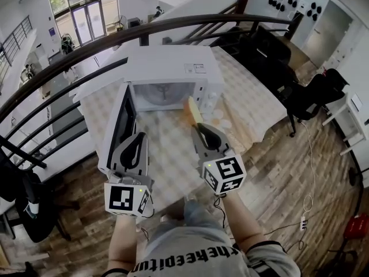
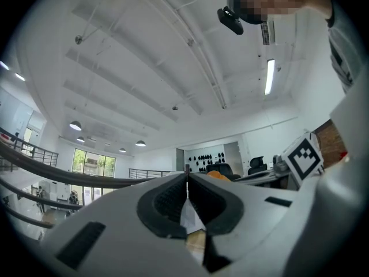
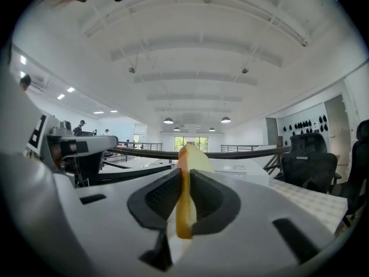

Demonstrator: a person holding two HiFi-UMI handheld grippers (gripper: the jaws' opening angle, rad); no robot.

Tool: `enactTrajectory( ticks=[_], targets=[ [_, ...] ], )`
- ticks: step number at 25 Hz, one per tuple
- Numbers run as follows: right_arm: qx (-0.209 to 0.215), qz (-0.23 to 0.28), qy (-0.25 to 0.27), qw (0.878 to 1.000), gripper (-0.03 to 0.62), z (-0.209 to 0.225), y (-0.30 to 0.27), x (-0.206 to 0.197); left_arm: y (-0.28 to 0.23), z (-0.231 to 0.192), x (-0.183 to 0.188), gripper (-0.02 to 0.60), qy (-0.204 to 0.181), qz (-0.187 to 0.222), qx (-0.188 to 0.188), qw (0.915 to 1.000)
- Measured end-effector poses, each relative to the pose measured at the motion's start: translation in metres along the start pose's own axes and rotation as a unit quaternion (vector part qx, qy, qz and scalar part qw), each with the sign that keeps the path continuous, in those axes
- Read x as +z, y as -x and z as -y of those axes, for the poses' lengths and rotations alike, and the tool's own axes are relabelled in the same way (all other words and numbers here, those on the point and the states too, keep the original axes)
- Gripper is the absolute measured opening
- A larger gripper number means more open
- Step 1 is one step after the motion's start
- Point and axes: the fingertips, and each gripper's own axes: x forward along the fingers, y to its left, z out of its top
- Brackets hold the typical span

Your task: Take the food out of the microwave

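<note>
A: Entry 1, what is hidden or cut off?
B: 1 white box-shaped microwave (image 1: 173, 68) on the counter (image 1: 248, 97), which is covered by a pale checked cloth. The top casing cuts off the upper part of the cavity. Its hinged door (image 1: 118, 128) stands wide open to the left, showing only the dark inner face.

A: Contents of the cavity?
B: 1 pale round turntable plate (image 1: 163, 95), partly in view. The rest of the cavity floor cannot be made out.

A: Entry 2, the food?
B: 1 thin pale-yellow slice of food (image 1: 194, 111) with an orange edge. It is outside the microwave, in the air just in front of the right side of its front, above the counter. It stands on edge. In the right gripper view the lower end of the slice of food (image 3: 184, 195) is buried between the pads.

A: Entry 3, the tongs?
B: Right tongs (image 1: 202, 128): pinching the slice of food, 1 pad on each face. Left tongs (image 1: 138, 136): pressed together beside the open door. In the left gripper view the tips of the left tongs (image 2: 188, 175) meet with no item between them.

A: Entry 4, anything hard to read?
B: Several small pale round shapes (image 1: 222, 119) on the counter to the right of the microwave, too washed out to identify. 1 small orange shape (image 2: 219, 175) beyond the left tips, unidentified. 1 curved black railing (image 1: 144, 33) crosses behind the microwave. Black office chairs (image 1: 314, 94) stand at the right, beyond the counter.
</note>
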Motion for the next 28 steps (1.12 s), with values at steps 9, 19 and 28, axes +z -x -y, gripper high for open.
enactTrajectory(
  ticks=[9, 19, 28],
  targets=[
    [-0.022, 0.028, -0.007, 0.999, 0.051, 0.001, 0.027, 0.017, 0.006, 0.006, 0.006, 0.011, 0.005, 0.006, -0.012, 0.9999],
    [-0.038, 0.051, -0.019, 0.998, 0.051, 0.003, 0.053, 0.028, 0.012, 0.016, 0.011, 0.011, 0.003, 0.008, -0.022, 0.9997],
    [-0.048, 0.069, -0.028, 0.996, 0.058, 0.006, 0.067, 0.031, 0.017, 0.022, 0.013, 0.011, -0.001, 0.009, -0.026, 0.9996]
  ],
)
